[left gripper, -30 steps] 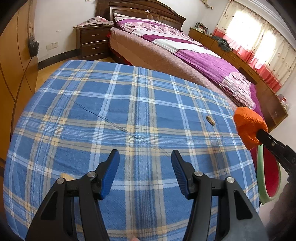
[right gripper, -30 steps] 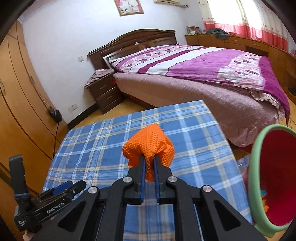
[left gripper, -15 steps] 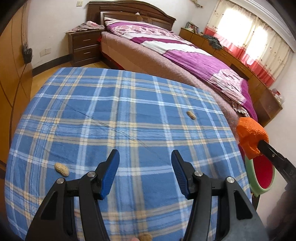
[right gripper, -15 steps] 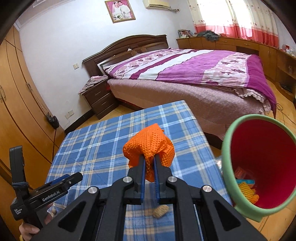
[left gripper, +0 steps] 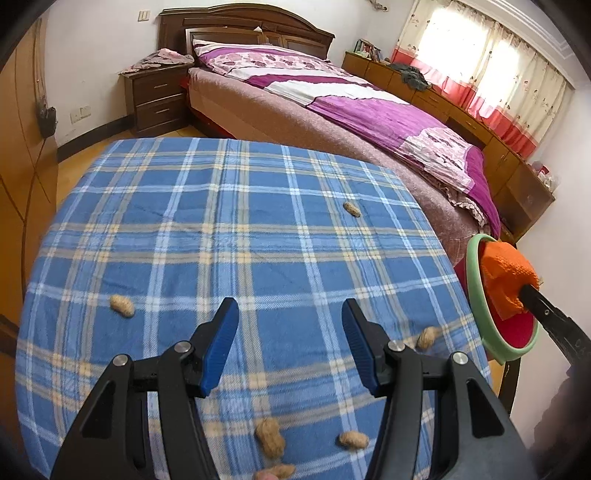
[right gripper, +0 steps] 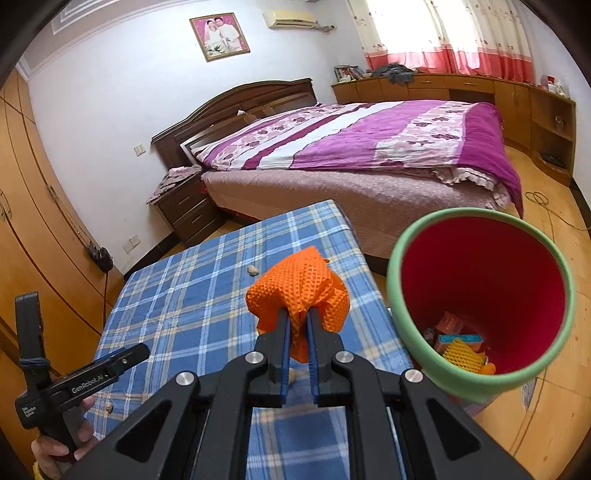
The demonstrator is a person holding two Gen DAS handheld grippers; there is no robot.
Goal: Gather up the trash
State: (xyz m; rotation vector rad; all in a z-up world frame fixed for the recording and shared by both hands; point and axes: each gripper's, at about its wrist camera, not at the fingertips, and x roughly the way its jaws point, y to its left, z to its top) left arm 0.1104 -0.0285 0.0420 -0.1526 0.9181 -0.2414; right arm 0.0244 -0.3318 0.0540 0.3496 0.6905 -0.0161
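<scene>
Holding the crumpled orange foam net (right gripper: 298,295) tight, your right gripper (right gripper: 297,345) has its blue pads squeezed together on the net's lower end. The net's bunched end points up and away from you. It hangs over the right edge of the table, just left of the round bin with the green rim and red inside (right gripper: 400,306). Down in the bin lie a yellow foam net (right gripper: 460,352) and small boxes; you cannot read their print.

Your left gripper (left gripper: 290,345) is spread apart with nothing in it. White words on its side read "GenRobot.AI". It hangs over the blue checked tablecloth (left gripper: 184,221).

Brown peanut shells lie on the cloth: one on the left (left gripper: 122,305), one far off (left gripper: 351,209), one by the right finger (left gripper: 427,336), and some close to you (left gripper: 270,439). The far one lies slanted.

Behind the table is a bed with a purple flowered blanket (right gripper: 369,140), a dark wooden nightstand (left gripper: 157,96), wooden wardrobes and red and white curtains (left gripper: 491,74). A framed photo (right gripper: 219,35) hangs on the white wall.
</scene>
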